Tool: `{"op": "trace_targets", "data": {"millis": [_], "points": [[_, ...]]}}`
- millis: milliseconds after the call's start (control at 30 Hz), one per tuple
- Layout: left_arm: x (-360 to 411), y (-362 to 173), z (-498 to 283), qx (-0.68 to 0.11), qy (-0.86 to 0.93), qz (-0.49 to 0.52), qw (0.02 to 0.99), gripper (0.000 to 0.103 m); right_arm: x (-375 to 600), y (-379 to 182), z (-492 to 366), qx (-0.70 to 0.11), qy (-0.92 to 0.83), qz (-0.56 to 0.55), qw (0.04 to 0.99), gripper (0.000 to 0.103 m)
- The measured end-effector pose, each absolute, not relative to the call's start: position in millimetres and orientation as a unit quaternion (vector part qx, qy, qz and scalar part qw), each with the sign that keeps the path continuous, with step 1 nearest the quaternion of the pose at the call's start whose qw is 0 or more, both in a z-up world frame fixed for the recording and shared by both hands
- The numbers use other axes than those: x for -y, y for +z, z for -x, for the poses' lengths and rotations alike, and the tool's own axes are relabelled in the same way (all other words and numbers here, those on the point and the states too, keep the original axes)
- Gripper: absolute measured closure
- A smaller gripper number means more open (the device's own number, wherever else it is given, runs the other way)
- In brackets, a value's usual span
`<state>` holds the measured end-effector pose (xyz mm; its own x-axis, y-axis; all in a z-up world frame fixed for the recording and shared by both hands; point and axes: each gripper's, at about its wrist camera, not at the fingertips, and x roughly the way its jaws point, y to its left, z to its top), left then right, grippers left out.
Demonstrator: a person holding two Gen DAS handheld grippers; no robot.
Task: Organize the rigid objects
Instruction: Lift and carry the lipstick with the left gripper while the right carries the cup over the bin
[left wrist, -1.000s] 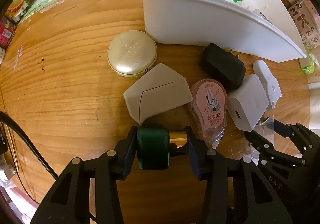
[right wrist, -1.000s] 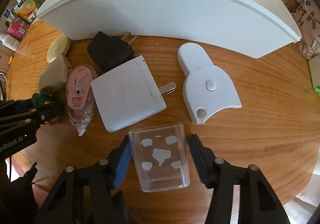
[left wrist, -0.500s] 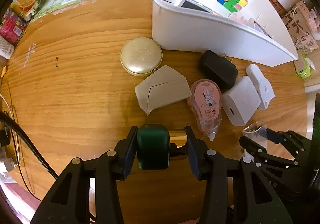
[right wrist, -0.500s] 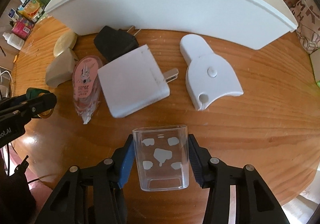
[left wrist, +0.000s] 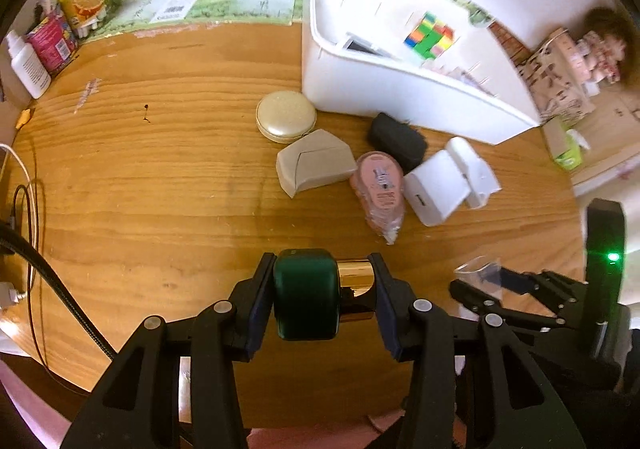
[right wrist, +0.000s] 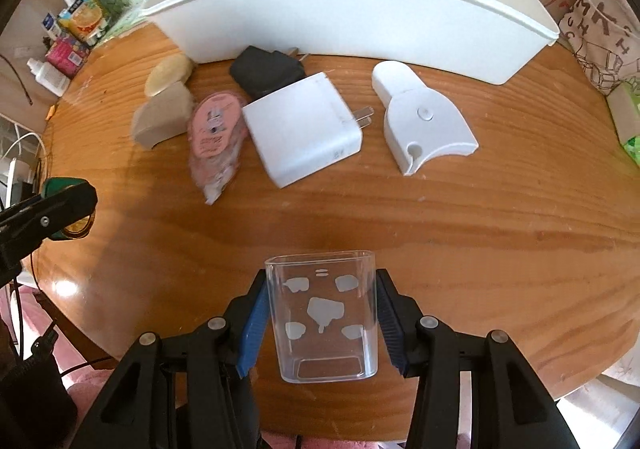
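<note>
My left gripper (left wrist: 320, 289) is shut on a dark green and gold bottle (left wrist: 308, 293), held above the wooden table (left wrist: 160, 189). My right gripper (right wrist: 322, 313) is shut on a clear plastic case (right wrist: 324, 313) with white patches, also lifted. A white bin (left wrist: 392, 97) at the back holds a colourful cube (left wrist: 430, 33). Before the bin lie a round gold compact (left wrist: 286, 121), a beige wedge box (left wrist: 314, 167), a pink tape dispenser (left wrist: 380, 189), a black plug (left wrist: 396, 141), a white charger (right wrist: 300, 135) and a white holder (right wrist: 424, 117).
Cartons and a white bottle (left wrist: 28, 67) stand at the table's far left edge. Cables (left wrist: 24, 209) hang at the left. A patterned bag (right wrist: 600, 33) and a green tissue box (left wrist: 566, 145) sit to the right of the table.
Both grippers have lifted and pulled back from the cluster with their objects, so the table items look smaller and farther. The right gripper closed on the clear case.
</note>
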<state>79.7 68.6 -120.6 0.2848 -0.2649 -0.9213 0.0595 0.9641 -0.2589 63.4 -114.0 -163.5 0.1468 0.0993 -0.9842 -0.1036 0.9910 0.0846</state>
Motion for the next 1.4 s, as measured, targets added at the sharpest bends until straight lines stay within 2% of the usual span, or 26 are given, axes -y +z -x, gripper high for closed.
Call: {"op": "trace_targets", "data": {"millis": [300,567,933,1400], "points": [[-79,-96,-43,-0.522,-0.139,0.154,0.828,0.054,116,-139,-20,-0.582,0.098,-0.017,0.807,0.053],[-94,-66,-21,-0.442,-0.151,0.193,0.863,0.054,137,-108,-14,-0.528,0.089,-0.045,0.843,0.053],[-91,-58,-25,-0.426,-0.133,0.158,0.881,0.054,168,-76,-20,-0.476,0.072,-0.064,0.874,0.053],[-76,-22,-65,-0.382,-0.102,0.13,0.909,0.054,220,-23,-75,-0.403,0.067,-0.11,0.906,0.053]]}}
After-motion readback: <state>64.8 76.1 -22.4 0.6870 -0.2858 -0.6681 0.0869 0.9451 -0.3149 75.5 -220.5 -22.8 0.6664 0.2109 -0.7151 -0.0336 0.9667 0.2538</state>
